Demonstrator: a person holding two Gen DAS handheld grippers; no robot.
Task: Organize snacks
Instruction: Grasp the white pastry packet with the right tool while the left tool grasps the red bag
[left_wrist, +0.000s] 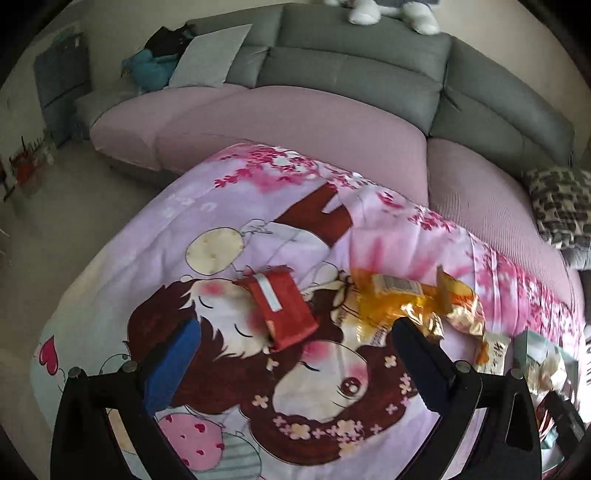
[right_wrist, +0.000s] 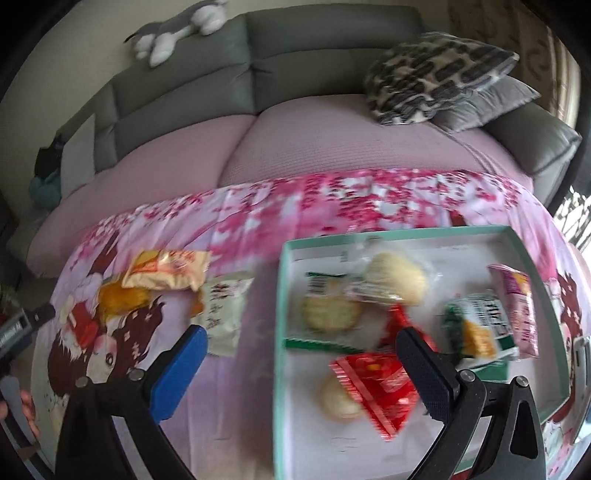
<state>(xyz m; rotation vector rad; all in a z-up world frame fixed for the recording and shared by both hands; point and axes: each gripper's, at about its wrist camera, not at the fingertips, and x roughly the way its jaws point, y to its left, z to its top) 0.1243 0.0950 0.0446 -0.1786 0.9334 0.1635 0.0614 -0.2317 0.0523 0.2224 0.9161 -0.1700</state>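
Red snack packet (left_wrist: 282, 306) flat on cloth, long axis diagonal; both grippers' jaws spread, empty

Both wrist views look down close over the cartoon cloth (left_wrist: 258, 229), sharing the sofa (right_wrist: 295, 48).

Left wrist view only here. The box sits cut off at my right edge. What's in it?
Observer: The mint box holds several wrapped snacks, among them a red packet and a pink packet.
Operator: Where's the right gripper?
Observer: The right gripper is open, over the box's near left side, holding nothing.
Operator: Anything left outside the box that I'm missing?
Observer: A pale green-white packet lies on the cloth just left of the box.
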